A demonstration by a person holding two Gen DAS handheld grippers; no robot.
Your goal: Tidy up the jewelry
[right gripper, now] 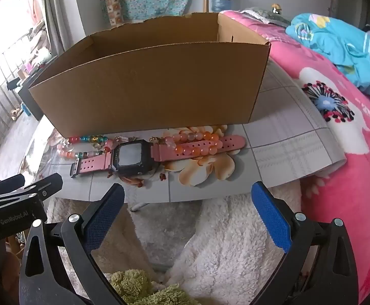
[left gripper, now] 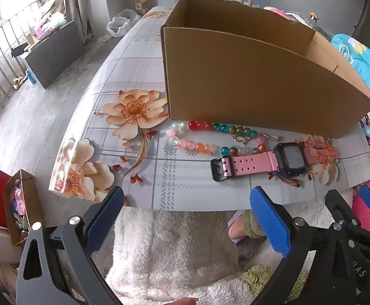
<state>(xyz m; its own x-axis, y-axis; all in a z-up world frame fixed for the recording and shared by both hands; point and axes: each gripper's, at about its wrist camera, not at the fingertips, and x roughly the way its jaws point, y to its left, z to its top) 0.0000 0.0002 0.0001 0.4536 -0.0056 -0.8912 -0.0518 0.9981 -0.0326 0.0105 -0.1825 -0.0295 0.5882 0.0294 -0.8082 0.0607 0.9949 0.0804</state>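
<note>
A pink-strapped digital watch [left gripper: 269, 162] [right gripper: 134, 156] lies on the flowered table mat in front of an open cardboard box [left gripper: 256, 81] [right gripper: 149, 89]. A multicoloured bead necklace [left gripper: 210, 137] [right gripper: 83, 147] lies between watch and box. An orange-pink bead bracelet [left gripper: 321, 150] [right gripper: 197, 143] lies across the watch's far strap. My left gripper [left gripper: 185, 203] is open and empty, held before the table's near edge, left of the watch. My right gripper [right gripper: 185, 198] is open and empty, just short of the edge, right of the watch.
The flowered mat [left gripper: 139, 117] [right gripper: 286, 137] covers a small table. A pink bedspread [right gripper: 337, 152] with blue bedding [right gripper: 337, 45] lies to the right. Fluffy white fabric [left gripper: 164, 249] [right gripper: 225, 241] is below the grippers. A red bag and an open carton [left gripper: 14, 208] stand at the lower left.
</note>
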